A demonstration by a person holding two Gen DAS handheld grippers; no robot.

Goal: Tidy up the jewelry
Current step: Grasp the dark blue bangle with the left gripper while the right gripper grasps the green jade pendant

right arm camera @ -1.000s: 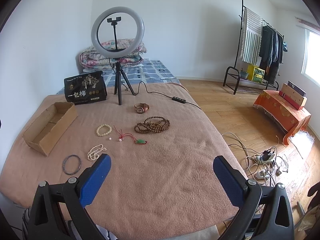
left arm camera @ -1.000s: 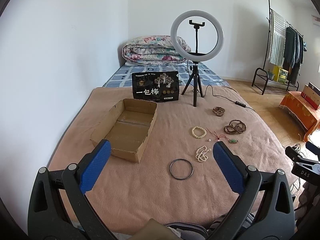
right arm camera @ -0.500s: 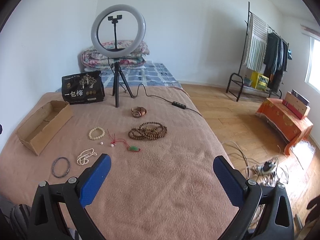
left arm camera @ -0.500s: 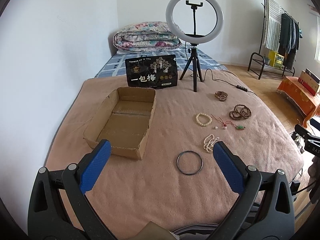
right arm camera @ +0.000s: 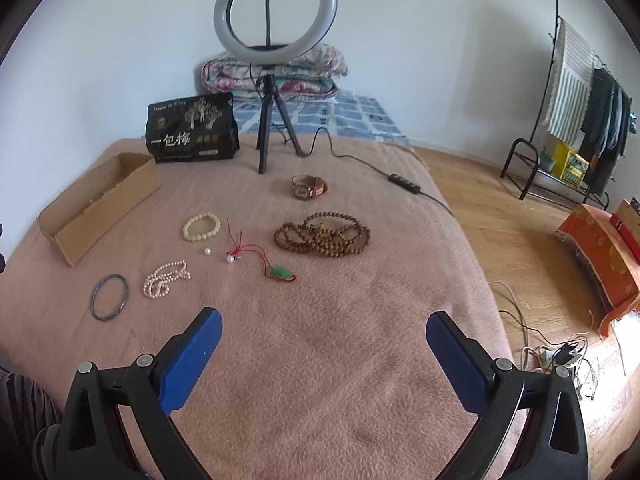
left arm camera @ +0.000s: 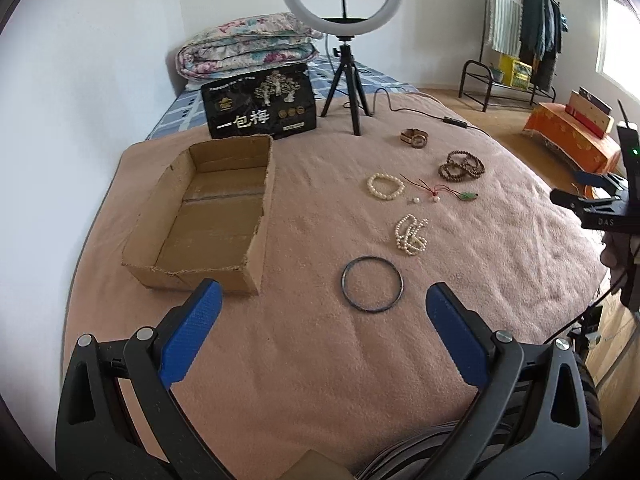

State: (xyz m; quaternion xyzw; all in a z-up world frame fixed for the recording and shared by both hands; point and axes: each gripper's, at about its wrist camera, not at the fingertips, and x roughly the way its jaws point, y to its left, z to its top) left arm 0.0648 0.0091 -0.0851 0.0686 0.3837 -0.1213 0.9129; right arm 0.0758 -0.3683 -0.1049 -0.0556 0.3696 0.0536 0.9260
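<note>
- Left gripper [left arm camera: 320, 308] — jaws spread wide, nothing between them, hovering above the blanket-covered bed [left arm camera: 320, 360]. Right gripper [right arm camera: 320, 336] same: jaws wide apart, empty.
- Nearest piece to the left jaws is the dark bangle [left arm camera: 372, 283]: flat on the blanket, just ahead of the gap and a bit right of centre, closer to the right-hand blue pad.
- Bangle is a ring, so no long axis. Lying flat, it likely needs a pinch across one side of the rim, coming down from above.
- Cardboard box [left arm camera: 208, 216] sits open-top, empty as far as I can see, ahead-left of the left jaws; its near corner is close to the left pad. Bangle to box is a short move leftward, so the left hand looks the better pick for it.
- From the right wrist view the bangle [right arm camera: 110, 291] is far off to the left, well outside that gap; the right hand is the further one.
- Ahead of the right jaws, but well apart: jade pendant on red cord [right arm camera: 280, 271], wooden bead strand [right arm camera: 322, 234], watch [right arm camera: 308, 187].
- Pearl strand [left arm camera: 410, 230] lies just beyond the bangle; white bead bracelet [left arm camera: 385, 186] further back.
- Judgement: nothing boxed yet — task at its start.
</note>
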